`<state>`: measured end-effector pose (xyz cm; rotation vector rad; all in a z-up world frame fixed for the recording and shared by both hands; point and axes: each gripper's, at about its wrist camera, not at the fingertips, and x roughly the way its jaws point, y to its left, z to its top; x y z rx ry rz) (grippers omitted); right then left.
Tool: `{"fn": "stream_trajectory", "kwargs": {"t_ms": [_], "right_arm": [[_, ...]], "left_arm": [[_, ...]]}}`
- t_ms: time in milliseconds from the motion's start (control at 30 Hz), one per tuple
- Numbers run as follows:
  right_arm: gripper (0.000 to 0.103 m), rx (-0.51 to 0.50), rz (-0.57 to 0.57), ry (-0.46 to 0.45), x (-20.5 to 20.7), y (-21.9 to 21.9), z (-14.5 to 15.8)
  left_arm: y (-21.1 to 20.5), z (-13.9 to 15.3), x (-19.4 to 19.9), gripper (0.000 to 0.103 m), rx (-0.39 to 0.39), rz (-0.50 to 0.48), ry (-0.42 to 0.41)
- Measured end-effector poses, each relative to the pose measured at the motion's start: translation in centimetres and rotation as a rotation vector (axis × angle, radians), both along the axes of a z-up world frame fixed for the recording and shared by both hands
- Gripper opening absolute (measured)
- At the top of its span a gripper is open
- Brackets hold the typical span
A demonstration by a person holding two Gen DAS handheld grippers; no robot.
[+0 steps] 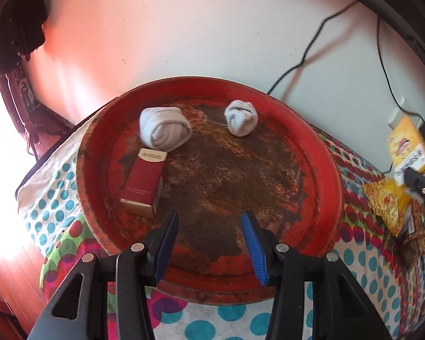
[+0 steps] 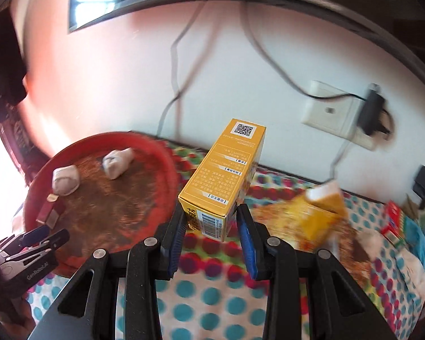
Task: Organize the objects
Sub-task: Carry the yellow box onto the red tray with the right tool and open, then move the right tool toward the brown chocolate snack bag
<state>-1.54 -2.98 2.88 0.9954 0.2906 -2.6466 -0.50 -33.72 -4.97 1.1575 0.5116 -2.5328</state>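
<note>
Right gripper lifts a yellow carton beside the worn red tray.

A polka-dot patterned cloth [image 2: 201, 297] covers the surface by the white wall; on it sits the round red metal tray [image 1: 320, 153] with its rusty brown middle. The left gripper [image 1: 209, 226] hovers over the tray's near rim, blue pads spread wide with nothing between them. The right gripper [image 2: 209, 221] is clamped on the lower end of a tall yellow cardboard box [image 2: 226, 170] printed with a QR code, held tilted above the cloth just right of the tray. In the tray lie a dark red cigarette pack [image 1: 146, 182] at the left, touching a rolled white sock [image 1: 164, 129], and well apart from it a smaller balled white sock [image 1: 240, 117].
</note>
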Motion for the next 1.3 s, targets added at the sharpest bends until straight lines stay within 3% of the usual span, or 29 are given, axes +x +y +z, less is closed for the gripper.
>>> {"fn": "stream_trajectory", "kwargs": {"t_ms": [267,467,500,667,967,1033,1100,1300], "right_arm": [[0.033,0.055,0.147,-0.127,0.5,-6.3,-2.0],[0.033,0.065,0.182,-0.213,-1.8,-6.8,-2.8],[0.033,0.076,0.185,-0.216,-3.7,-7.0,-2.9],[0.033,0.102,0.193,-0.218,-4.0,-7.3,-3.9],[0.036,0.114,0.191,-0.208,-2.4,-3.5,-4.3],[0.056,0.12,0.203,-0.173,-3.3,-2.6,-3.7],[0.063,0.097,0.203,-0.133,-1.2,-0.9,-3.2],[0.063,-0.041,0.169,-0.061,6.2,8.0,-1.0]], "left_arm": [[-1.7,-0.1,0.4,0.048,0.058,0.033,0.022],[-2.5,-0.2,0.5,0.048,0.069,0.059,0.025],[-2.6,-0.3,0.5,0.048,0.07,0.064,0.021],[-3.1,-0.4,0.5,0.048,0.084,0.074,0.024],[-2.8,-0.7,0.2,0.048,0.067,0.074,0.011],[-2.8,-0.6,0.3,0.048,0.062,0.076,0.016],[-2.6,-0.4,0.3,0.048,0.054,0.08,0.023],[-0.6,0.6,0.2,0.048,-0.005,0.026,0.041]]}}
